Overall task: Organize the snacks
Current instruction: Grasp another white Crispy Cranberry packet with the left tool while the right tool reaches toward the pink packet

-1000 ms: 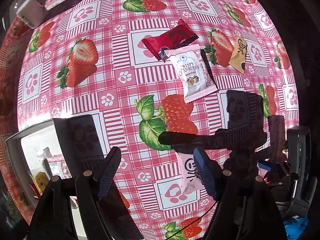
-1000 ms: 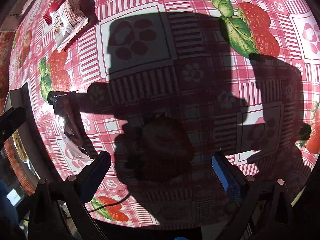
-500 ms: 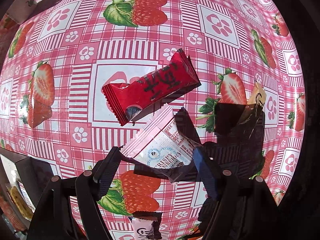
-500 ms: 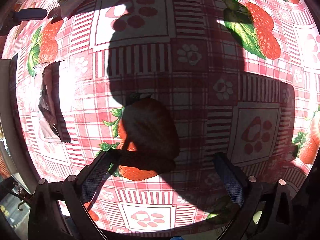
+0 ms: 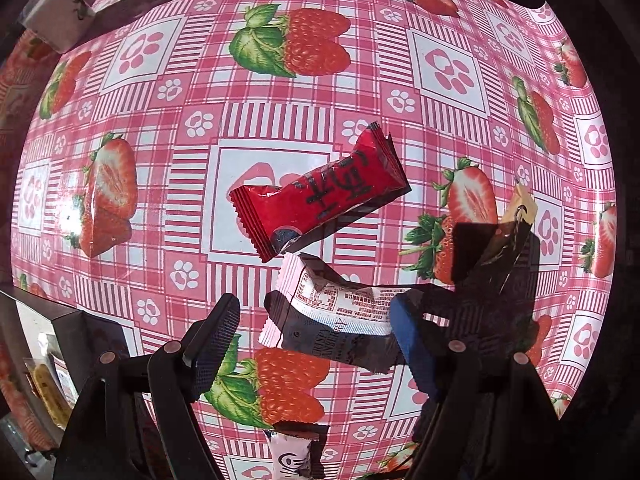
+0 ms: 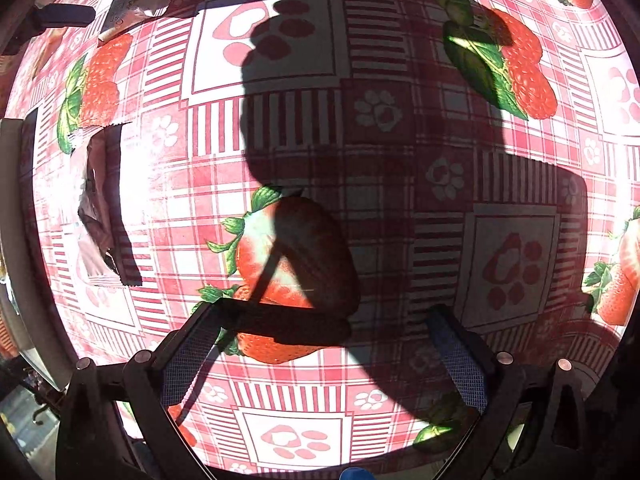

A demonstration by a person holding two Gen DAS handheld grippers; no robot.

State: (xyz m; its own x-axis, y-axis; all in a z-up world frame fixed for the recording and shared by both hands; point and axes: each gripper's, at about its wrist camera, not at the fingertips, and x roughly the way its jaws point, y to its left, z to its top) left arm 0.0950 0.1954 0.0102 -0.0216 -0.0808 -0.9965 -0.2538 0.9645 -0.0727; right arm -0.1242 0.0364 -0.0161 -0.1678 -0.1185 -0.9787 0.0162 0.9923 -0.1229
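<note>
Strawberry-and-paw-print checked tablecloth (image 5: 280, 128), with a pale box (image 5: 58, 26) at its far-left edge.

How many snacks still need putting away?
A few snacks already sit in the box. The left gripper, open, is around the white cranberry packet. Left on the table: the red packet, a tan packet and a pink packet. The right gripper is open, empty.

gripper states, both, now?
Left gripper: open, around the white snack packet, not closed on it.
Right gripper: open, holding nothing, over the tablecloth.
</note>
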